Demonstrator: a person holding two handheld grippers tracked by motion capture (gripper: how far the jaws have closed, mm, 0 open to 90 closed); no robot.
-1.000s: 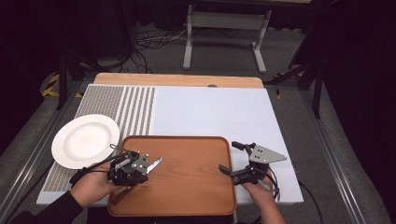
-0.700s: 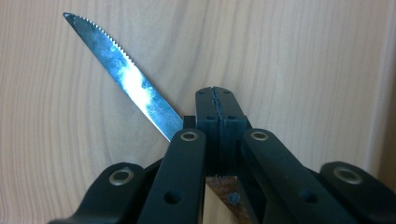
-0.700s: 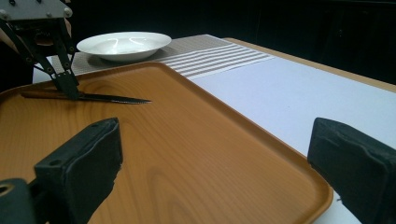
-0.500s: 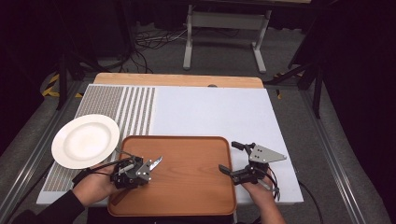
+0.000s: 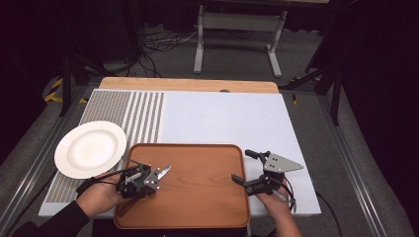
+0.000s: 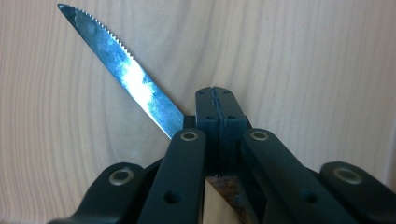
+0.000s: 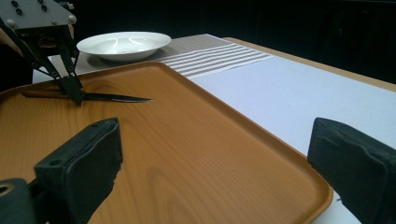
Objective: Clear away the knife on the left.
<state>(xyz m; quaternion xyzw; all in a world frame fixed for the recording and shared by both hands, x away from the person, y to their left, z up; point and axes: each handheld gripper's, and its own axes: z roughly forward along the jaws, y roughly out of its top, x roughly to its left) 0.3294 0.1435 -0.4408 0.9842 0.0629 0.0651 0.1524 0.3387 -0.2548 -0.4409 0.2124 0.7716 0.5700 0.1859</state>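
Observation:
A serrated knife (image 5: 163,173) lies low over the left part of a wooden tray (image 5: 202,197), blade pointing toward the tray's middle. My left gripper (image 5: 142,183) stands over it, pointing down, shut on the knife where the blade (image 6: 126,74) meets the handle. In the left gripper view the jaws (image 6: 217,109) are pressed together and the blade sticks out up and left. The right gripper view shows that same left gripper (image 7: 74,95) and the knife (image 7: 116,98) close to the tray (image 7: 187,140). My right gripper (image 5: 243,166) hovers at the tray's right edge, open and holding nothing (image 7: 215,158).
A white plate (image 5: 90,148) sits left of the tray on a grey striped mat (image 5: 143,113); it also shows far off as a plate (image 7: 123,44). A white sheet (image 5: 222,121) covers the table behind the tray. Table legs and cables stand beyond the far edge.
The left gripper's body has leaned slightly to the right over the knife. The knife, the tray and the right gripper keep their places.

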